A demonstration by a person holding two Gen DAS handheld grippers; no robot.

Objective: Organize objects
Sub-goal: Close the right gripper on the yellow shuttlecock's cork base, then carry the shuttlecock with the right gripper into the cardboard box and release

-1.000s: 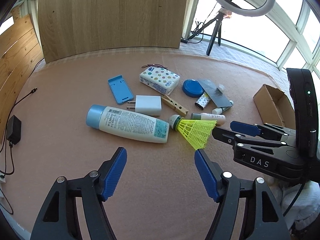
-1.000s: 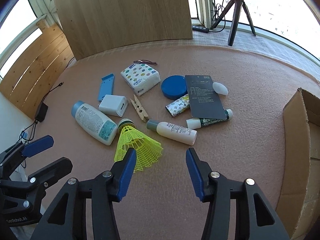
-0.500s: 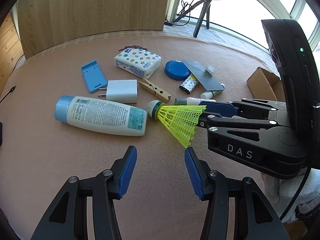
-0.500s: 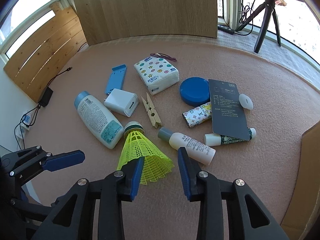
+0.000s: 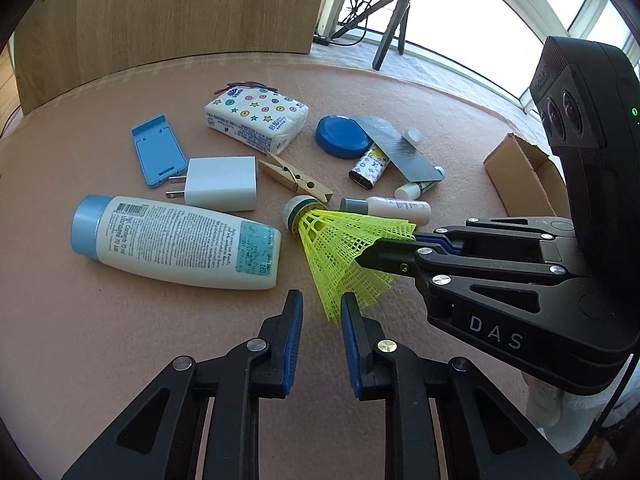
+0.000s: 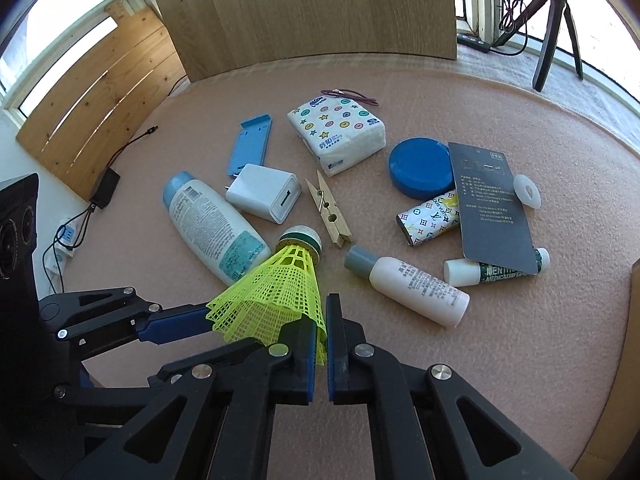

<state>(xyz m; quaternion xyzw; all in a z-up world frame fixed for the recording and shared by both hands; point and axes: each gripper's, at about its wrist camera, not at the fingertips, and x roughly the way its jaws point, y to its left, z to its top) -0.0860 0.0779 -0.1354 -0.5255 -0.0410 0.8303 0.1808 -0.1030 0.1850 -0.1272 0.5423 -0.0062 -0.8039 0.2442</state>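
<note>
A yellow mesh shuttlecock with a green-banded cork lies on the pink carpet, skirt toward me. In the right wrist view my right gripper is shut on the near rim of the shuttlecock; in the left wrist view the right gripper reaches into the skirt from the right. My left gripper has its jaws closing, a narrow gap still between them. The skirt's lowest corner sits in that gap, beside the right pad. The left gripper meets the skirt's left rim.
Around the shuttlecock lie a white lotion bottle, a white charger, a clothespin, a tissue pack, a blue stand, a blue lid and a small grey-capped bottle. A cardboard box stands right.
Both grippers came down and closer to the shuttlecock. The right jaws went from open to shut on the skirt's rim. The left jaws narrowed from wide to a small gap.
</note>
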